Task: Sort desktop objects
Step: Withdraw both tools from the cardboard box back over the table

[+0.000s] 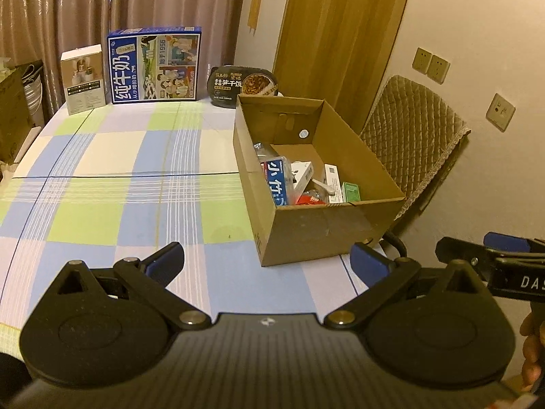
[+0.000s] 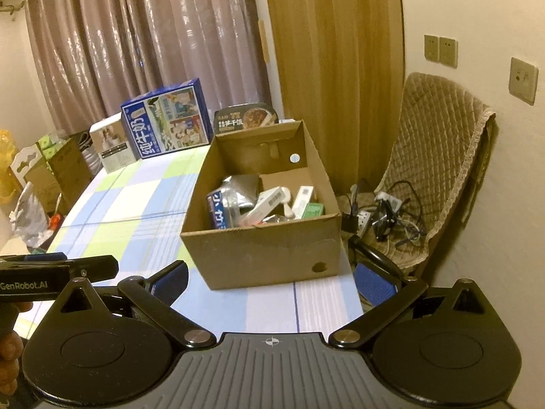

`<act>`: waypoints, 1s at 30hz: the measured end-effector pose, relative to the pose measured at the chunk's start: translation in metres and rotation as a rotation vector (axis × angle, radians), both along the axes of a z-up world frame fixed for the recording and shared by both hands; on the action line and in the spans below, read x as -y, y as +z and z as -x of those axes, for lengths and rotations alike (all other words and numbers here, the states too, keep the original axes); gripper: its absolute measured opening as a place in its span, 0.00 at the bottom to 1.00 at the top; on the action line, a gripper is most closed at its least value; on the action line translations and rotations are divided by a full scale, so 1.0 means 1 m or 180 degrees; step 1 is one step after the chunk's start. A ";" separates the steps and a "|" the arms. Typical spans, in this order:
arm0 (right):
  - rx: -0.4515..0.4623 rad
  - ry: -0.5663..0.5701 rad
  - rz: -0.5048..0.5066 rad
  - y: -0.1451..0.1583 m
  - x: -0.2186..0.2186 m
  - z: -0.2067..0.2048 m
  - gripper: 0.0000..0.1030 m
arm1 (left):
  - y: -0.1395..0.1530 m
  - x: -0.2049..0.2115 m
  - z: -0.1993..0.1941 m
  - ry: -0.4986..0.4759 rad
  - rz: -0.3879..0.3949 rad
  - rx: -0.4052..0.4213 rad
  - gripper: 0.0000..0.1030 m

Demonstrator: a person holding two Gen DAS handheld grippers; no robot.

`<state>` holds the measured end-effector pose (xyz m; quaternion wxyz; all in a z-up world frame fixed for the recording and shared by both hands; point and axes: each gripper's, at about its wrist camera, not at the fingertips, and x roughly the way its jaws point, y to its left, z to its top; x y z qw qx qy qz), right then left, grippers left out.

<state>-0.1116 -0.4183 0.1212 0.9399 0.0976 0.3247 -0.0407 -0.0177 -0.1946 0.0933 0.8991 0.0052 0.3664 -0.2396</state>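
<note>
Nearest my left wrist camera, my left tongs (image 1: 267, 260) hang over the near edge of the worktop (image 1: 102, 177) with their blue-padded fingers (image 1: 369, 262) spread wide apart and nothing between them. Past them the checked cloth lies bare up to the cardboard box (image 1: 327, 231), which stands open at the worktop's right edge. Inside it I see a blue-and-white packet (image 1: 277, 184), a white carton (image 1: 332, 179), a small green box (image 1: 352, 191) and other small items heaped at the near end. Along the far edge a white box (image 1: 83, 80) stands beside a tall blue milk carton (image 1: 155, 64), and a black meal tray (image 1: 243, 85) leans just behind the cardboard box. My right tongs (image 1: 490, 252) poke in at the right border; from this view I cannot tell their state.

Nearest my right wrist camera, my right tongs (image 2: 272, 281) hover over the near right corner, fingers (image 2: 374, 286) likewise held apart and empty. The cardboard box (image 2: 269, 252) sits straight ahead, its contents piled toward the near wall. A padded chair (image 2: 439, 156) carrying tangled cables (image 2: 385, 211) stands off the right edge, and my left tongs (image 2: 71, 266) enter from the left.
</note>
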 end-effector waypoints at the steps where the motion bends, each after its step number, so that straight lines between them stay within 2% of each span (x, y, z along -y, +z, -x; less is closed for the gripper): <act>1: 0.0004 0.0001 -0.0002 0.002 -0.001 0.002 0.98 | 0.001 -0.001 0.002 -0.0006 -0.0003 -0.0003 0.99; 30: -0.0029 0.0039 0.0015 0.003 -0.014 0.003 0.98 | -0.005 -0.002 0.002 0.0056 -0.0059 -0.0018 0.99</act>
